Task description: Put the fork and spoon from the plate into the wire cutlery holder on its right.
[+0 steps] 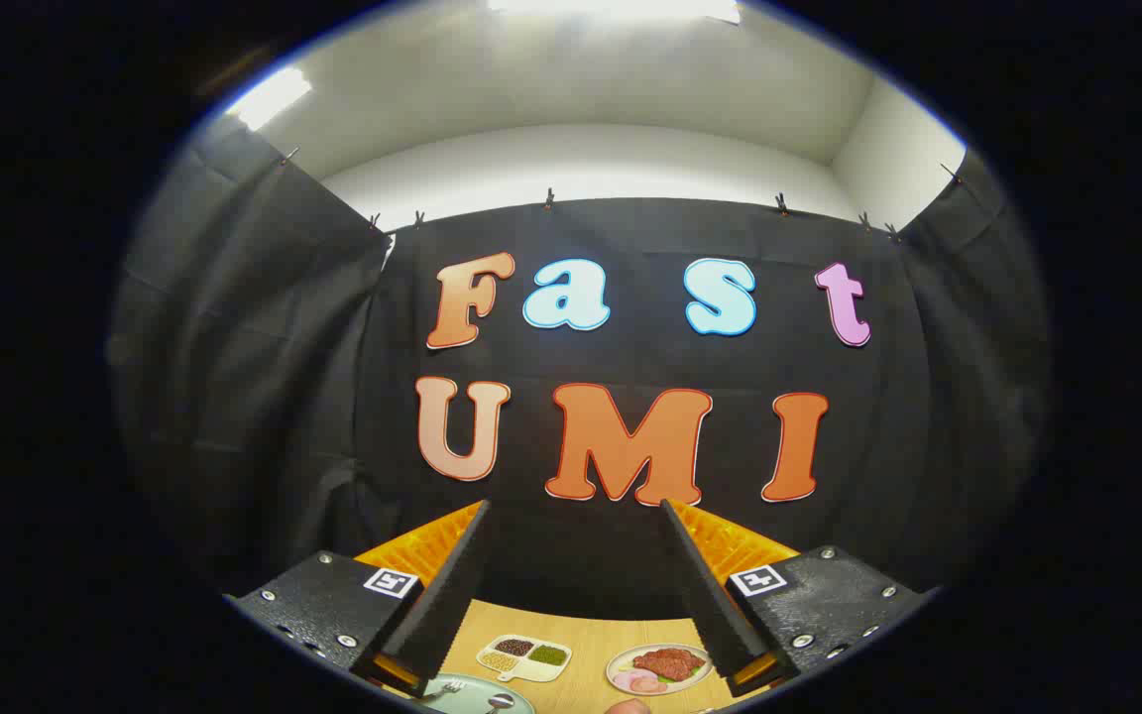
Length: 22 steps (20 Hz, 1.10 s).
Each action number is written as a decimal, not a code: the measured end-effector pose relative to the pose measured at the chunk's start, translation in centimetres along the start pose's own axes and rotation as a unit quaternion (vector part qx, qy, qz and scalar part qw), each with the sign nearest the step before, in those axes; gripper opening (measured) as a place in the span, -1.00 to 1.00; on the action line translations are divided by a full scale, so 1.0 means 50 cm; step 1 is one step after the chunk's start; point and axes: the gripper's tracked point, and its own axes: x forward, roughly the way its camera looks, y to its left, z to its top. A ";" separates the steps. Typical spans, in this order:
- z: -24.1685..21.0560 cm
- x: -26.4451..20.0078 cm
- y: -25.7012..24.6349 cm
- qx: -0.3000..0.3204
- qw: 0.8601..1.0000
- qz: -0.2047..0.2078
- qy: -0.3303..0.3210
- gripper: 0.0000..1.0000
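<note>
Item: gripper (576, 516). Fingers spread wide apart, nothing between them, no contact with any object. Attitude: raised well above the wooden table (586, 635) and pointed nearly level at the booth's black cloth wall, so that the work surface appeared low down between the fingers.

Item: plate (521, 702), pale, lying on the table just below the tip region of the left-hand finger, partly cut off from sight. On it: fork (444, 687), tines visible near the plate's rim; spoon (499, 702), bowl visible just beside the fork. Both pieces lay on the plate, untouched.

Item: wire cutlery holder. Position not established from this view; by the task it stood to the plate's right.

Item: divided dish (523, 656), white, with compartments holding dark, green and tan grains or beans; it may have been a printed picture, which could not be told. Located beyond the plate.

Item: round dish of meat (660, 668), reddish slices with pale pieces and some green, located near the right-hand finger, apart from the divided dish. A pinkish rounded shape below it could not be identified.

Progress, as judged: none of the task completed. Fork and spoon both remained to be picked up and transferred. The tool would have needed to tip downward and descend toward the plate before any first grasp.
</note>
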 end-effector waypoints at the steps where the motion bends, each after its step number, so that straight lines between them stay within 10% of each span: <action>1: 0.003 0.003 0.001 0.002 1.000 0.000 -0.003 0.96; 14: 0.004 0.004 0.008 0.001 1.000 -0.003 -0.006 0.96; 22: -0.179 -0.004 0.034 -0.015 0.990 0.004 0.142 0.97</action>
